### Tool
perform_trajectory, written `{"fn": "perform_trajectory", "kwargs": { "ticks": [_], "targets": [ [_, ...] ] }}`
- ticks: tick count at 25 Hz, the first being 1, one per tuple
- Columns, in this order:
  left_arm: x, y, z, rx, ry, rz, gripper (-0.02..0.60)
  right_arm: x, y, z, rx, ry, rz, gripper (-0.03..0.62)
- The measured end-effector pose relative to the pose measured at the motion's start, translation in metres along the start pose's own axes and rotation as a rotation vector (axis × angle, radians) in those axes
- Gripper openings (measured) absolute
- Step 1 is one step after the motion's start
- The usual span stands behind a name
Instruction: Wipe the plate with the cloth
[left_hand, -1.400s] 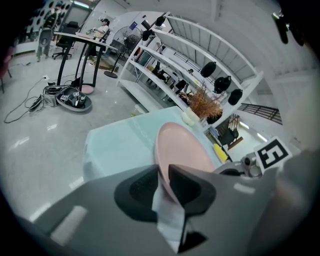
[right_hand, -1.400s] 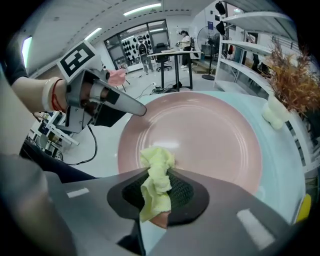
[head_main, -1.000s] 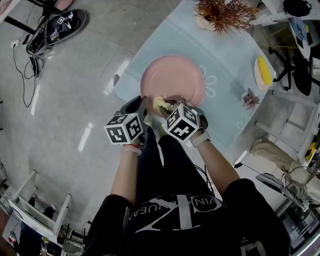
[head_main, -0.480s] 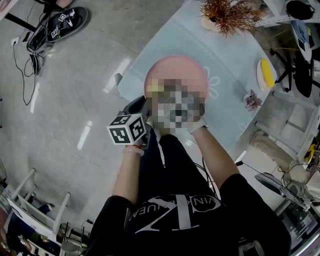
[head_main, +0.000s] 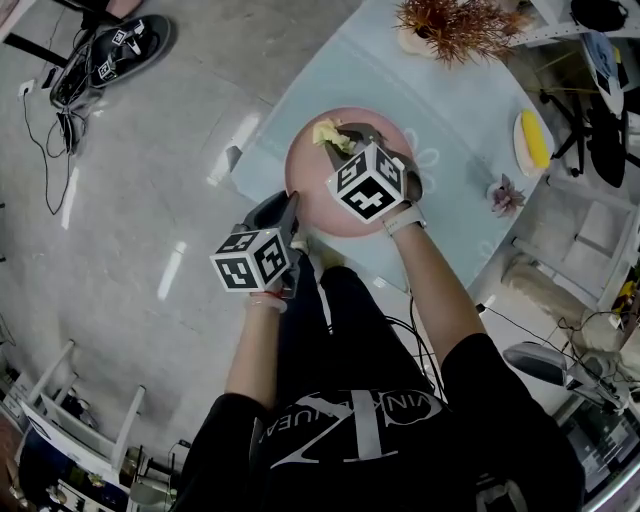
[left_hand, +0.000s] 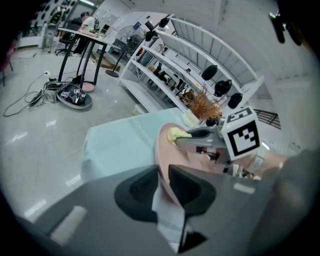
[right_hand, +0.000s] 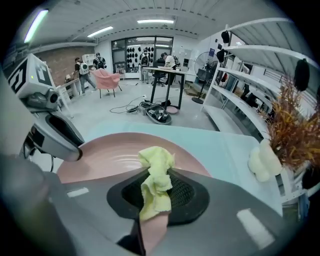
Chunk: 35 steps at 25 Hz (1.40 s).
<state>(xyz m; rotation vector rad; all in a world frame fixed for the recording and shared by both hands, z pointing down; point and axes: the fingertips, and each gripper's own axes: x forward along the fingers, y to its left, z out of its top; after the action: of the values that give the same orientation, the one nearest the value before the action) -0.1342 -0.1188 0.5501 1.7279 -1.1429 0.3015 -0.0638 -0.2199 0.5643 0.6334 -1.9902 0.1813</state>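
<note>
The right tool (right_hand: 156, 187) is clamped shut on the yellow cloth (right_hand: 156, 165), holding it at the far side of the pink plate (head_main: 322, 195). The left tool (left_hand: 163, 180) pinches the plate's near rim between its jaws. The plate sits on the pale blue tabletop (head_main: 450, 110).

Bright overhead light, floor glare; gripper views fisheye, dark corners.
</note>
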Motion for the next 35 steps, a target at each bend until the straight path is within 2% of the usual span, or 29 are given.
{"fn": "perform_trajectory", "kwargs": {
  "ticks": [9,13,17,24,30,35],
  "targets": [
    [0.0,0.0,0.0,0.004,-0.013,0.005,0.0,-0.024,-0.033,-0.052,0.0,0.068,-0.136,0.078],
    [0.001,0.0,0.0,0.007,-0.012,0.002,0.0,-0.037,-0.025,-0.074,0.017,0.086,-0.143,0.078],
    [0.0,0.0,0.0,0.007,-0.013,-0.003,0.0,-0.048,-0.01,-0.09,0.046,0.104,-0.11,0.078],
    [0.0,0.0,0.0,0.011,-0.011,0.0,0.0,-0.06,0.045,-0.097,-0.026,0.124,0.006,0.078],
    [0.0,0.0,0.0,0.012,-0.015,0.003,0.0,-0.047,0.086,-0.064,-0.101,0.066,0.124,0.08],
    [0.001,-0.001,0.0,0.011,-0.017,0.003,0.0,-0.024,0.085,-0.024,-0.15,-0.004,0.145,0.081]
  ]
}}
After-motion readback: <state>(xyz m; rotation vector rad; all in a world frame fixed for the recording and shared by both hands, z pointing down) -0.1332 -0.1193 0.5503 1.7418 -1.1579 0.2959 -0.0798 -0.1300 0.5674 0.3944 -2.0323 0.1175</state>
